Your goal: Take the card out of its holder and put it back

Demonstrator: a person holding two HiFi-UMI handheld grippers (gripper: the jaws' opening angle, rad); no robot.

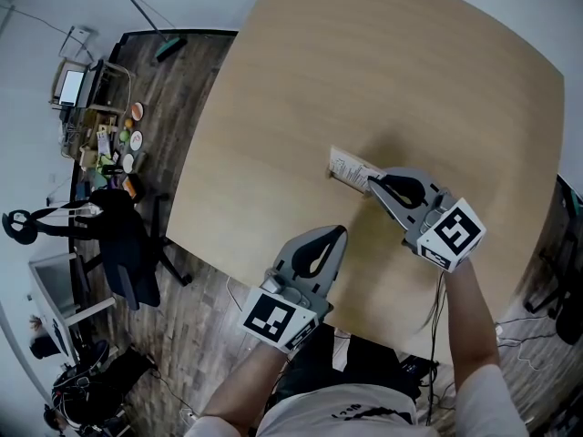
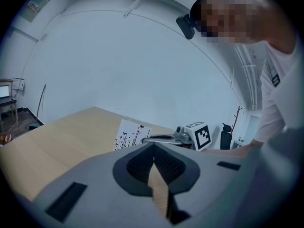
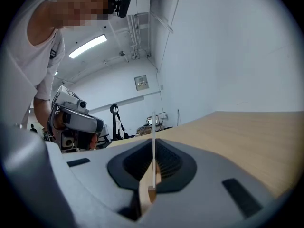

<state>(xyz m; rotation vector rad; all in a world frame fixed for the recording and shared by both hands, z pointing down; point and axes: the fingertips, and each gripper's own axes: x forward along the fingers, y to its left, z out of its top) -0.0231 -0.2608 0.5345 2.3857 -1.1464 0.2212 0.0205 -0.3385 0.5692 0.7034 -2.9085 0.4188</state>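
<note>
A white card (image 1: 351,166) stands upright on the wooden table (image 1: 364,71). In the left gripper view the card (image 2: 129,134) shows black plant drawings. My right gripper (image 1: 372,183) meets the card's near end, jaws pressed together on it. In the right gripper view the card (image 3: 153,137) is a thin edge-on line between the jaws, with its small wooden holder (image 3: 151,192) at its foot. My left gripper (image 1: 340,232) hovers nearer the table's front edge, shut and empty, pointing toward the card. The right gripper (image 2: 164,138) shows beside the card in the left gripper view.
The table's far and left parts are bare wood. Off its left edge stand a black office chair (image 1: 127,244) and a cluttered shelf (image 1: 100,135) on the dark floor. A cable (image 1: 434,321) hangs from the right gripper.
</note>
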